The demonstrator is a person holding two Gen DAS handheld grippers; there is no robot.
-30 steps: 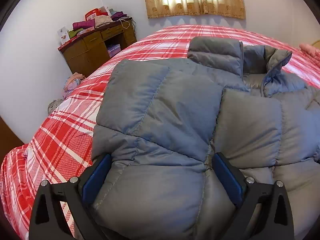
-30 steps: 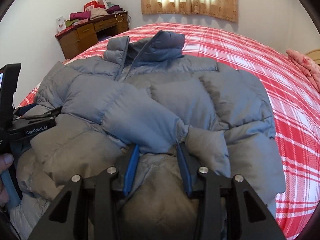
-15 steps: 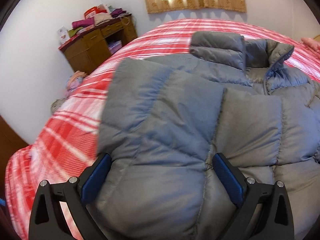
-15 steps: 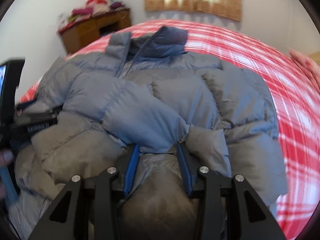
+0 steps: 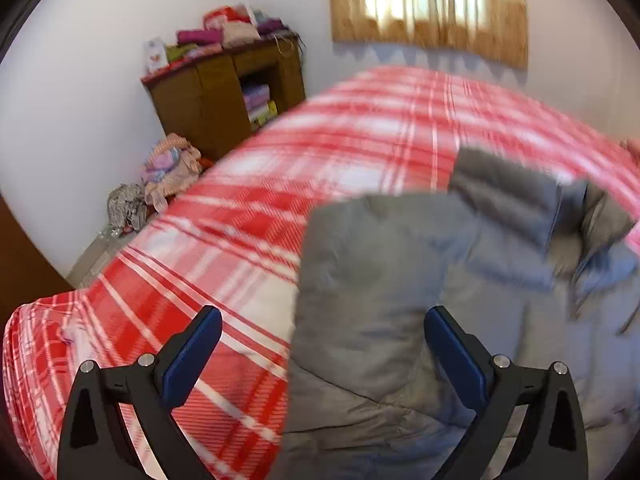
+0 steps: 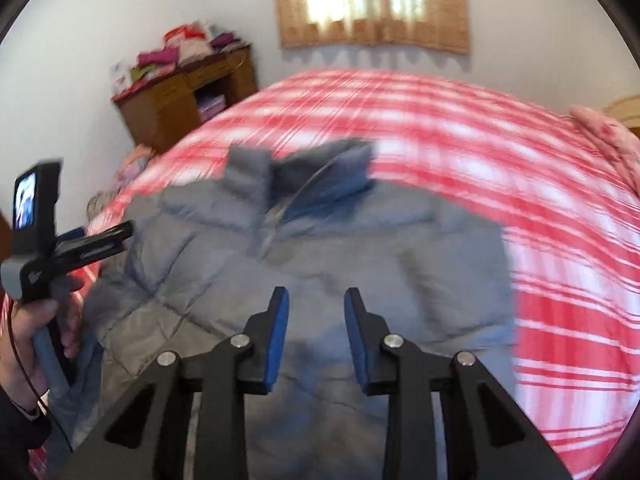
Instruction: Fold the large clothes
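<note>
A grey puffer jacket [image 6: 320, 248] lies on the red plaid bed [image 6: 540, 200], sleeves folded across its front, collar toward the window. In the left wrist view the jacket [image 5: 400, 280] fills the lower right. My left gripper [image 5: 318, 340] is open wide and empty, lifted above the jacket's left edge. It also shows at the left of the right wrist view [image 6: 80, 244], held in a hand. My right gripper [image 6: 316, 312] is partly open and empty, lifted above the jacket's lower middle. Both views are motion-blurred.
A brown wooden desk [image 5: 224, 96] piled with folded clothes stands against the far-left wall. A heap of clothes [image 5: 168, 172] lies on the floor beside it. A curtained window [image 6: 372, 4] is behind the bed. A pink item [image 6: 604, 136] lies at the bed's right edge.
Both grippers have lifted and pulled back from the jacket. The right gripper, which was shut on a fold of the jacket, has let it go. The left gripper shifted left over the bed.
</note>
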